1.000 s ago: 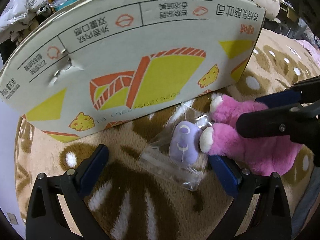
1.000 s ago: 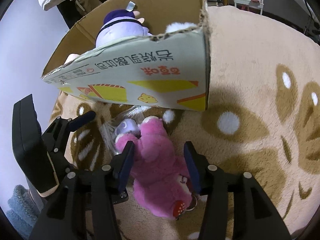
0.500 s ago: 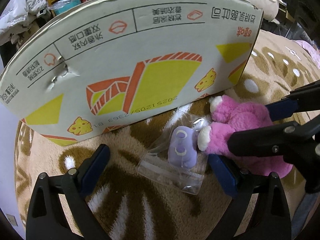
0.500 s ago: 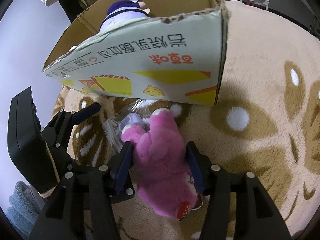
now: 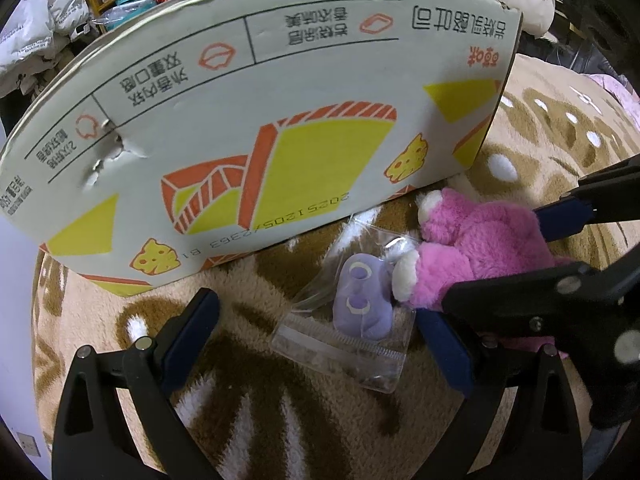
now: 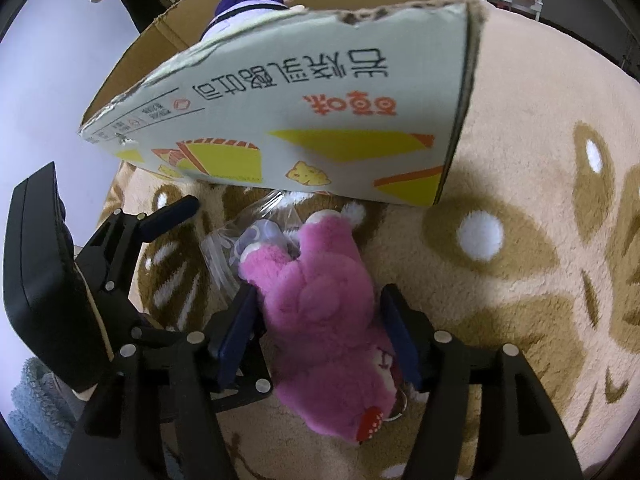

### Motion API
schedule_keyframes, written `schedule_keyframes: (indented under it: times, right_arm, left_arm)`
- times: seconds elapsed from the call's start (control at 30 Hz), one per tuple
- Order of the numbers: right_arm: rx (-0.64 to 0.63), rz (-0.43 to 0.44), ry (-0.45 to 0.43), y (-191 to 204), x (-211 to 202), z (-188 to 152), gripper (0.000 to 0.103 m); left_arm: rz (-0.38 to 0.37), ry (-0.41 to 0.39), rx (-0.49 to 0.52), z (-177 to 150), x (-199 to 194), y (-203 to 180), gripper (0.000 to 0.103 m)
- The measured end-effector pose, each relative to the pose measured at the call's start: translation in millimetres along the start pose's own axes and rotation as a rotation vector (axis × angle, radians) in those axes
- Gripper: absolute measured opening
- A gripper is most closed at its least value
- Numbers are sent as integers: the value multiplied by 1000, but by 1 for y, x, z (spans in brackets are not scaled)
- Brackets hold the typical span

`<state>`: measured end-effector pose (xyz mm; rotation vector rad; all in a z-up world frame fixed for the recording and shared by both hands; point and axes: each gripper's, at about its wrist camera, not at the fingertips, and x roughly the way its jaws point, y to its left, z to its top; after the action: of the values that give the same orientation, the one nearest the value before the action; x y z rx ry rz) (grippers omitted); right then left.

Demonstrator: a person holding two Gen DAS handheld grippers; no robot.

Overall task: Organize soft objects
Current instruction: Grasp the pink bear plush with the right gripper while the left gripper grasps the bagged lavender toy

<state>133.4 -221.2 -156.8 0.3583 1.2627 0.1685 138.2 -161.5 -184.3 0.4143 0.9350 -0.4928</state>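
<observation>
The pink plush (image 6: pixel 320 312) lies on the rug (image 6: pixel 520 160) just in front of the box (image 6: pixel 304 128), its long axis running from the right tongs (image 6: pixel 320 336) toward the box wall, feet nearest the wall and head back under the wrist. It sits squarely between the right tongs' jaws, which have just been opening: the left pad still brushes the fur, the right pad stands clear, so the plush appears released rather than gripped. The left tongs (image 5: pixel 316 340) hang open above the rug, straddling a clear bag (image 5: pixel 352 320) with a small purple toy inside; that bag touches the plush's feet. The right hand is plainly nearer the plush, the left nearer the bag. Compared with a second ago, the jaws are wider apart and the plush lies a little closer to the box, where a purple plush (image 6: pixel 248 4) already rests.
</observation>
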Motion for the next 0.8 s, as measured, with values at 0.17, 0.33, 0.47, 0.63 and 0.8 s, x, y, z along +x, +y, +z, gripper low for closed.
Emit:
schedule_keyframes:
  times: [0.17, 0.33, 0.47, 0.63, 0.8]
  right_arm:
    - [9, 5, 2, -3, 2, 1, 62]
    - [12, 4, -20, -4, -4, 2, 54]
    - [45, -3, -41, -13, -12, 2, 51]
    - [60, 3, -53, -22, -18, 3, 50]
    - [26, -18, -62, -16, -19, 3, 49]
  left_arm:
    - [8, 0, 3, -1, 2, -5, 97]
    - [-17, -5, -17, -1, 0, -3, 92]
    - [-21, -7, -3, 0, -2, -8, 85]
    - [-34, -3, -23, -1, -4, -7, 72]
    - [-21, 5, -29, -1, -13, -2, 53]
